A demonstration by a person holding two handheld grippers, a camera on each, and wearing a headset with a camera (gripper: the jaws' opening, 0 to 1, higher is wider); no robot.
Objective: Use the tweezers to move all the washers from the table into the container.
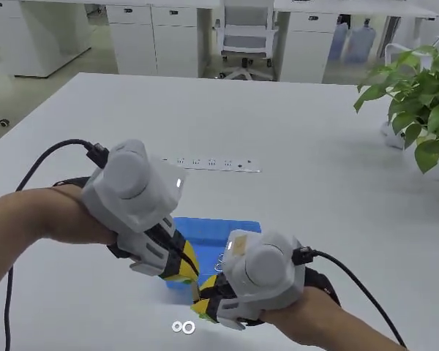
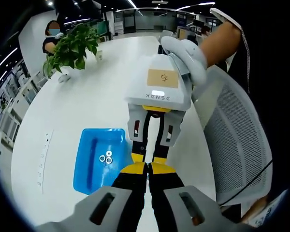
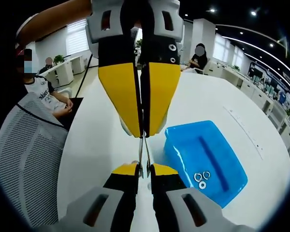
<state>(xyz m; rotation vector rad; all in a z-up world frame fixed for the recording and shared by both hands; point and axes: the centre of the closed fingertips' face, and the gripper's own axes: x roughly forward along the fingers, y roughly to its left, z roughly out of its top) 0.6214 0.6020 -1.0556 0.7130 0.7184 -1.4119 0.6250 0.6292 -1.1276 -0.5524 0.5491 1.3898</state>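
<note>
The blue container (image 1: 205,228) stands on the white table (image 1: 293,124), with three washers (image 2: 106,157) inside it, the same washers (image 3: 202,176) as in the right gripper view. Two more washers (image 1: 183,327) lie on the table near the front edge. My left gripper (image 2: 147,167) and right gripper (image 3: 145,170) meet tip to tip beside the container (image 3: 205,159). The thin metal tweezers (image 3: 144,150) run between them, with both pairs of jaws shut on them. In the head view the left gripper (image 1: 181,265) comes from the left and the right gripper (image 1: 205,300) from the lower right.
A power strip (image 1: 212,164) is set into the table behind the container. A potted plant (image 1: 421,110) stands at the right edge. A mesh chair (image 2: 232,140) is close behind the right gripper. People sit at other desks in the background.
</note>
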